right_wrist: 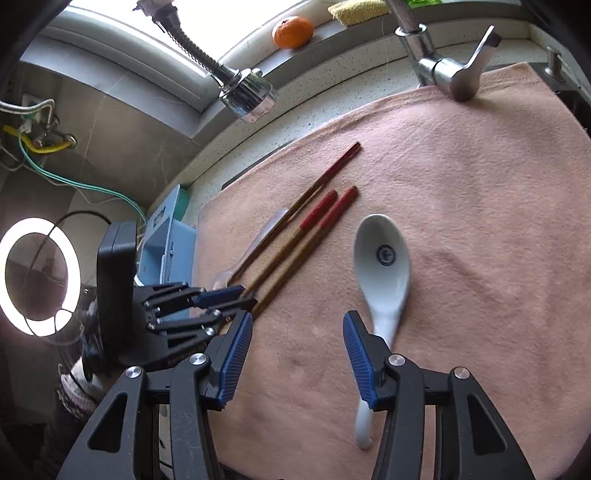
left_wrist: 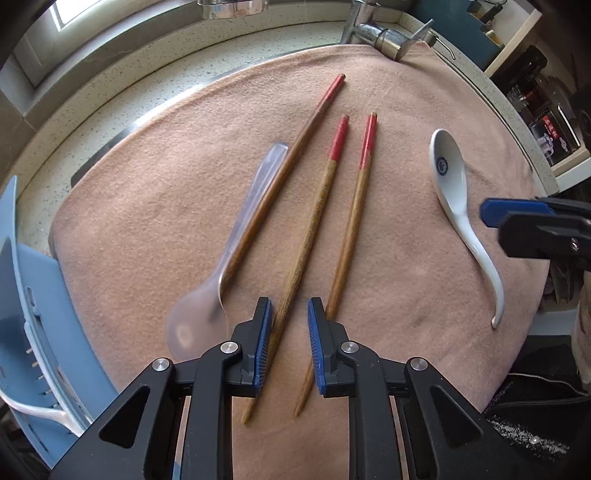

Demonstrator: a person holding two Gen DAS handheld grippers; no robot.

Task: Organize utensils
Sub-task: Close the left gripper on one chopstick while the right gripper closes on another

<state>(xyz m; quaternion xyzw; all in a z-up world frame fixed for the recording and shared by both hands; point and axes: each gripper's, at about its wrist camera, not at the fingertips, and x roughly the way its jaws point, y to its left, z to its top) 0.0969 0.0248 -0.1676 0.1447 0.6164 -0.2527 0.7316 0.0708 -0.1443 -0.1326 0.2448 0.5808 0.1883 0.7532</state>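
Note:
Three red-tipped wooden chopsticks lie on a pink towel (left_wrist: 147,206). My left gripper (left_wrist: 290,306) points down over their thin ends, open by a narrow gap. The middle chopstick (left_wrist: 317,206) runs between its jaws and the right chopstick (left_wrist: 354,199) passes under the right fingertip. The third chopstick (left_wrist: 280,177) lies against a clear plastic spoon (left_wrist: 229,254). A white ceramic spoon (right_wrist: 382,254) lies to the right. My right gripper (right_wrist: 295,321) hangs open over its handle, which passes under the right finger. Neither gripper holds anything. The right wrist view shows the left gripper (right_wrist: 245,297) at the chopstick ends.
A blue drain rack (left_wrist: 33,295) holding a white spoon (left_wrist: 37,410) stands off the towel's left edge. A chrome faucet (right_wrist: 447,70) and a spray head (right_wrist: 247,96) rise at the back. An orange (right_wrist: 293,32) sits on the sill. A ring light (right_wrist: 37,277) glows at the left.

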